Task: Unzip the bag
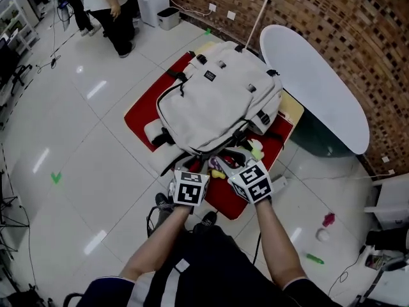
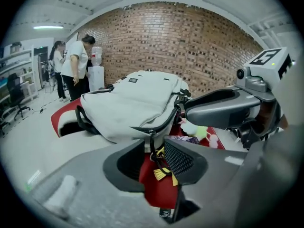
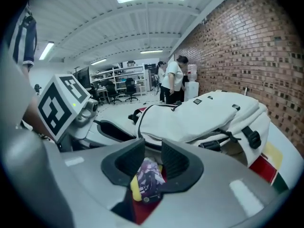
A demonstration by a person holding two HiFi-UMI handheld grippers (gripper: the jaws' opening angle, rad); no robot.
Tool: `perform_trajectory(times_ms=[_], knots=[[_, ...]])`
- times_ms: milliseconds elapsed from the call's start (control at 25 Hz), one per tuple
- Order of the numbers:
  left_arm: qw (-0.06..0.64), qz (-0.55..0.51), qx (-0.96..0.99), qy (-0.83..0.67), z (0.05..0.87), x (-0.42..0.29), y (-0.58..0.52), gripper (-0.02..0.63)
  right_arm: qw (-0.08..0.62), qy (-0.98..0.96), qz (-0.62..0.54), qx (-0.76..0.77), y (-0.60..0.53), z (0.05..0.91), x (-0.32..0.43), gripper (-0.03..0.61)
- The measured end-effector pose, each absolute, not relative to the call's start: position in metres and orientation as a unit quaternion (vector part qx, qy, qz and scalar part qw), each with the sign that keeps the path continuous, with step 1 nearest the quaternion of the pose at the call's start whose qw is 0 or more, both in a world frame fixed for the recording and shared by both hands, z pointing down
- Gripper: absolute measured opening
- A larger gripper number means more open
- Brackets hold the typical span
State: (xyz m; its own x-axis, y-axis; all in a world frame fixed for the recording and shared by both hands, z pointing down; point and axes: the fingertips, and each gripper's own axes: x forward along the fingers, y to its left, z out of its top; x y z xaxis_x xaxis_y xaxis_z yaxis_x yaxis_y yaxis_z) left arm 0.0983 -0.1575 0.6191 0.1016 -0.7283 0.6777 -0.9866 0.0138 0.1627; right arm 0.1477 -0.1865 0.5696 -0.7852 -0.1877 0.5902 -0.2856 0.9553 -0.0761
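nearest the camera, the person's forearms reach forward, each holding a gripper beside the other at the bag's near edge. the left gripper [image 2: 152, 151] has its jaws spread a little, and a black zipper pull [image 2: 158, 158] with a yellow tassel [image 2: 159, 174] hangs in the gap close to the right-hand jaw, not clearly pinched. the right gripper [image 3: 149, 158] also has its jaws slightly apart, with a purple printed charm [image 3: 148, 175] showing in the gap.

just beyond lies the bag [image 1: 217, 98], a pale grey backpack lying flat on a red mat [image 1: 144, 110], its zip line running along the near edge. a green and white soft toy [image 2: 197, 129] sits by that edge. further off are a white oval table [image 1: 313, 82], a brick wall [image 1: 332, 18] and people [image 1: 108, 5] standing well away.

likely risks: the left jaws may close on the tassel or cord alone, so the slider tilts and jams instead of running. if the right gripper takes only the loose charm, the fabric stays unbraced and the whole bag could drag across the mat. the toy or a strap might catch in the teeth.
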Motion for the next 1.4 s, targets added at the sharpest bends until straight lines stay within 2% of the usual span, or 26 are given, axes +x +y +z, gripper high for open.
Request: perform_trajectory(times_ms=[200,240,320,400,520,640,840,1040,1160,1200,1240,1280,1400], knots=[[0.327,0.188,0.656,-0.653,0.632,0.091,-0.167,0.129,0.317,-0.942,0.053,0.092,-0.189,0.568,0.138,0.112],[0.332,0.187,0.655,-0.653,0.632,0.09,-0.166,0.087,0.32,-0.942,0.049,0.088,-0.19,0.567,0.136,0.112],[0.338,0.185,0.656,-0.649,0.629,0.09,-0.163,0.045,0.324,-0.942,0.041,0.078,-0.192,0.567,0.134,0.112],[0.338,0.19,0.664,-0.64,0.625,0.094,-0.161,0.026,0.329,-0.942,0.03,0.068,-0.193,0.566,0.133,0.112],[0.328,0.205,0.677,-0.626,0.612,0.093,-0.159,0.021,0.336,-0.941,-0.01,0.027,-0.185,0.564,0.125,0.115],[0.312,0.227,0.69,-0.612,0.602,0.091,-0.16,0.021,0.35,-0.935,-0.053,-0.015,-0.172,0.569,0.118,0.144],[0.296,0.269,0.703,-0.589,0.591,0.087,-0.158,0.02,0.361,-0.925,-0.113,-0.037,-0.17,0.575,0.106,0.146],[0.31,0.28,0.718,-0.557,0.59,0.085,-0.155,0.021,0.382,-0.886,-0.249,-0.081,-0.166,0.585,0.098,0.147],[0.309,0.288,0.727,-0.541,0.588,0.086,-0.156,0.021,0.39,-0.87,-0.287,-0.098,-0.164,0.585,0.091,0.207],[0.307,0.291,0.73,-0.537,0.587,0.086,-0.156,0.021,0.399,-0.864,-0.289,-0.103,-0.163,0.587,0.09,0.206],[0.307,0.294,0.732,-0.532,0.587,0.085,-0.156,0.021,0.408,-0.859,-0.29,-0.108,-0.162,0.59,0.089,0.133],[0.308,0.297,0.734,-0.527,0.588,0.084,-0.155,0.021,0.416,-0.855,-0.289,-0.11,-0.16,0.593,0.09,0.1],[0.31,0.298,0.742,-0.515,0.586,0.076,-0.154,0.021,0.423,-0.857,-0.277,-0.096,-0.159,0.596,0.093,0.061]])
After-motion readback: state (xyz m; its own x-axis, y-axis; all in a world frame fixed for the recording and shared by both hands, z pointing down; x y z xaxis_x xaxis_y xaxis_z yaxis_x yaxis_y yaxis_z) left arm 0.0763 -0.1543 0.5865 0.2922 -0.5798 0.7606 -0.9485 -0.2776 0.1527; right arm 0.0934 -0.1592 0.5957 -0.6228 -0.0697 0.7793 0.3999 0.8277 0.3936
